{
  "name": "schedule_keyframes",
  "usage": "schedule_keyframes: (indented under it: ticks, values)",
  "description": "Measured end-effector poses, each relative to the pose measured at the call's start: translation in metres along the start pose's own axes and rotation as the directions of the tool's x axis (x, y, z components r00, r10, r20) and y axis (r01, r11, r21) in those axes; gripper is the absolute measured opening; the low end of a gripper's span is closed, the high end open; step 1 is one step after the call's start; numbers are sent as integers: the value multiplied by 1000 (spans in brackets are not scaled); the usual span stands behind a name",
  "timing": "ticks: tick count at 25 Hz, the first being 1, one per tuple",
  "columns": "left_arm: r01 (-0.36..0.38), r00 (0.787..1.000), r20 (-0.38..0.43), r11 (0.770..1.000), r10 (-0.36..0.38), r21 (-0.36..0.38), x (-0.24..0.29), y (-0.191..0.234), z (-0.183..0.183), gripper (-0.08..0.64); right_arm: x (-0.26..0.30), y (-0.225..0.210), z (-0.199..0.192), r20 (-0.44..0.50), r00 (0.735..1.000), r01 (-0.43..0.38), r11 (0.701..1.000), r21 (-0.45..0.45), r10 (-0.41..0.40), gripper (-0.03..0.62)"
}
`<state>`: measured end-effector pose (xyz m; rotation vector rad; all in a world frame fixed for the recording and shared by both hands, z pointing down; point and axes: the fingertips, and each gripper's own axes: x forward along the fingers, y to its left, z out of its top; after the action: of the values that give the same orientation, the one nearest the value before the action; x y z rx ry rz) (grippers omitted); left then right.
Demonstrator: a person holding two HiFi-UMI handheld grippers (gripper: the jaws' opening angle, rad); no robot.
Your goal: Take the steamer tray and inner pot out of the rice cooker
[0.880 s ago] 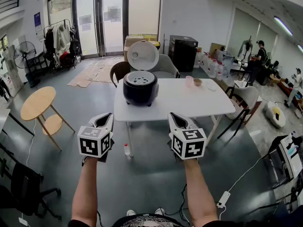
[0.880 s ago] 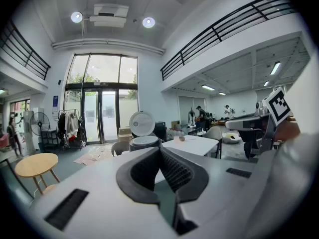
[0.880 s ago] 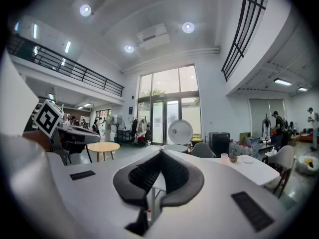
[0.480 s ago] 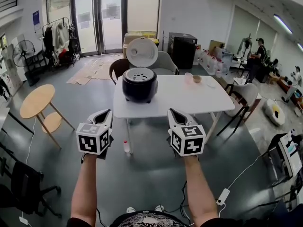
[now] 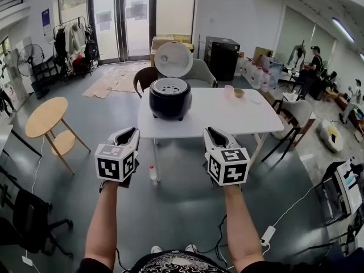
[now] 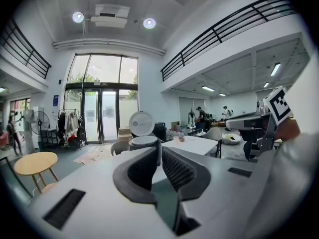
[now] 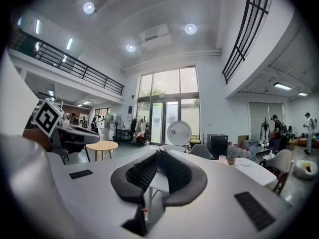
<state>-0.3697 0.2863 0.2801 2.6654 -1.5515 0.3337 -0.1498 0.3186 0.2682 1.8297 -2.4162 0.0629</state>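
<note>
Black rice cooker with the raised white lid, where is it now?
In the head view the black rice cooker stands at the picture's left end of the white table, above centre, with a dark brown chair just behind it.

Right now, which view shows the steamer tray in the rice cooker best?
The head view: it looks down into the open rice cooker, so the perforated steamer tray shows whole. Both gripper views see the cooker side-on from afar: the raised lid shows, the tray at most as a thin pale edge.
</note>
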Motion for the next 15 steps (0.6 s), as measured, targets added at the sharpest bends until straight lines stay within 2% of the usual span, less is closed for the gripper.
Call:
schedule_keyframes:
  ticks: [7,11,15]
  values:
    - [-23,1000,13,1000,23,-4,-2,0,-6,102,-2,1,-7,-1,1000,-7,1000,-2,7,97]
    - [-44,999,27,999,45,-11,-5,4,-1,155,-4,1,-4,3,1000,-14,1000,3,14,116]
    - [-54,998,31,998,55,-18,-6,4,0,230,-6,-1,-2,9,1000,-10,1000,9,10,166]
